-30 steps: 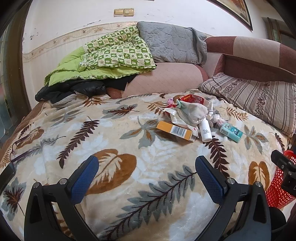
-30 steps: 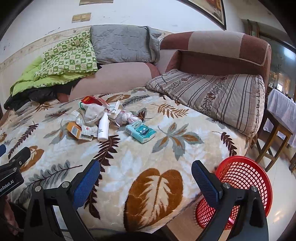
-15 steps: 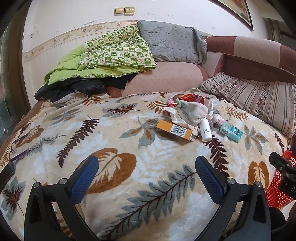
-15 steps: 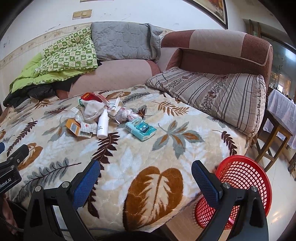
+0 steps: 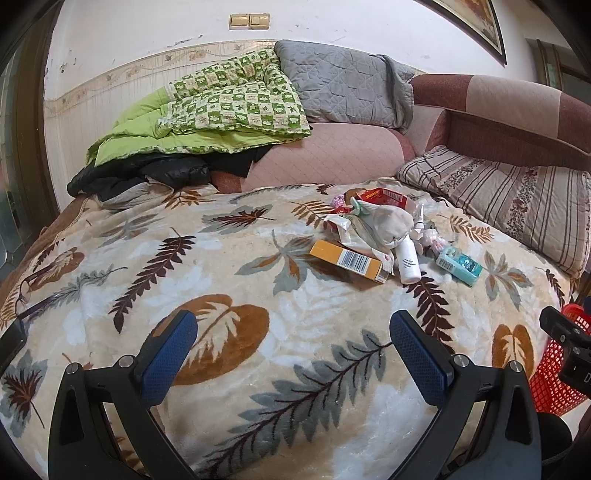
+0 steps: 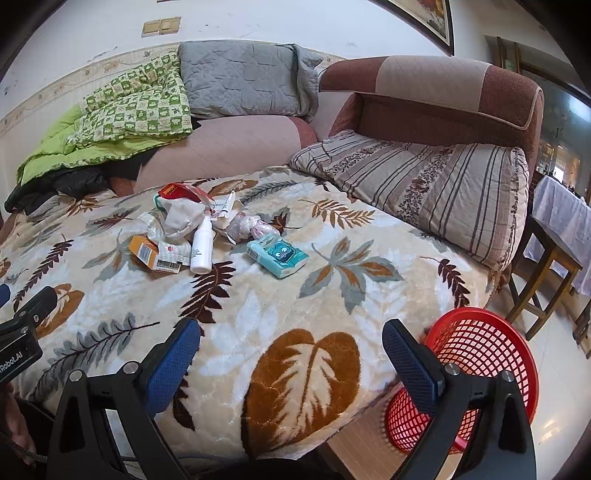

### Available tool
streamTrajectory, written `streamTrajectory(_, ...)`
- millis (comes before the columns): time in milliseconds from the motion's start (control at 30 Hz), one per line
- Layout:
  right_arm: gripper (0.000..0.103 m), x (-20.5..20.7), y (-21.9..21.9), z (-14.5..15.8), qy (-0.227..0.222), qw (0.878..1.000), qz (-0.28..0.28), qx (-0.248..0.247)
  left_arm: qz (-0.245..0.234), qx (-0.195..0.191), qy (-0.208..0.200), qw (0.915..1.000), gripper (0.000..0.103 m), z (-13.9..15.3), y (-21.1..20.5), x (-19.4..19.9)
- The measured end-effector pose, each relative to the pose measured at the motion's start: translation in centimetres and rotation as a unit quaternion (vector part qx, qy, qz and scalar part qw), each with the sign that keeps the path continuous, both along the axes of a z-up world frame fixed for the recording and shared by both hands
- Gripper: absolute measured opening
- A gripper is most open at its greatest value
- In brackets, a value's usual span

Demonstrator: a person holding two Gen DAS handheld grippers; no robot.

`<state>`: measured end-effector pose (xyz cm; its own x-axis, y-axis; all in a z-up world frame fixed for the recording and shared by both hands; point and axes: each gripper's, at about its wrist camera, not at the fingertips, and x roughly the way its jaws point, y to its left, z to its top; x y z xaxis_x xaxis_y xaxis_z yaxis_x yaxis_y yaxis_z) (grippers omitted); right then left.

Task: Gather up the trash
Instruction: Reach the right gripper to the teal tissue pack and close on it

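Both the left gripper (image 5: 293, 334) and right gripper (image 6: 291, 341) hover spread wide and empty above a leaf-patterned blanket (image 6: 258, 314); trash pile (image 6: 195, 229) lies beyond; red mesh basket (image 6: 480, 354) beside the bed.

I see a leaf-print blanket (image 5: 229, 280) spread across the bed, brown, grey and rust fronds on cream. At 11 o'clock in the left view, a green checked quilt (image 5: 236, 107) lies folded over a lime layer, with a black jacket (image 5: 147, 173) bunched beneath it. At 12 o'clock, a grey quilted pillow (image 5: 343, 85) leans against the wall above a pink bolster (image 5: 325, 155). At 2 o'clock, a striped cushion (image 6: 424, 184) rests against the brown padded headboard (image 6: 436, 88). Two beige wall switches (image 5: 249, 21) sit side by side at the top. At 3 o'clock in the right view, a wooden stool (image 6: 543, 273) stands on pale floor, beside a white tablecloth (image 6: 561, 218). A picture frame corner (image 6: 432, 18) shows at 1 o'clock.
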<state>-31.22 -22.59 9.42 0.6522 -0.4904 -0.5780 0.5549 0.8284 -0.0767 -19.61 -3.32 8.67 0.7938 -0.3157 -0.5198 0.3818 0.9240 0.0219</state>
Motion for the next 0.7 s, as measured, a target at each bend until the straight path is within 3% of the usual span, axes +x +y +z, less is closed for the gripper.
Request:
streamTrajectory(233,0.1,-0.7,0.5,0.9,0.026,0.999,0.024,-0.011,-0.006,-0.015,0.005,0.9999,0.103,-0.2,-0.8,-0.5)
streamTrajectory(433,0.1,-0.7,-0.2,2.1,0.02,0.991,0.109,0.074,-0.018,-0.026,0.033,0.9989,0.103,-0.1,-1.0,-0.2)
streamTrajectory(533,0.1,0.4,-1.9,2.0,0.006,0.984,0.126,0.124,-0.018,-0.029,0.058,0.9977,0.103,-0.2,-0.9,0.5)
streamTrajectory(700,0.094,5.2,-4.5,0.7,0.024,0.984,0.134,0.118,-0.026,-0.044,0.093,0.9943,0.103,0.0,-0.8,1.5)
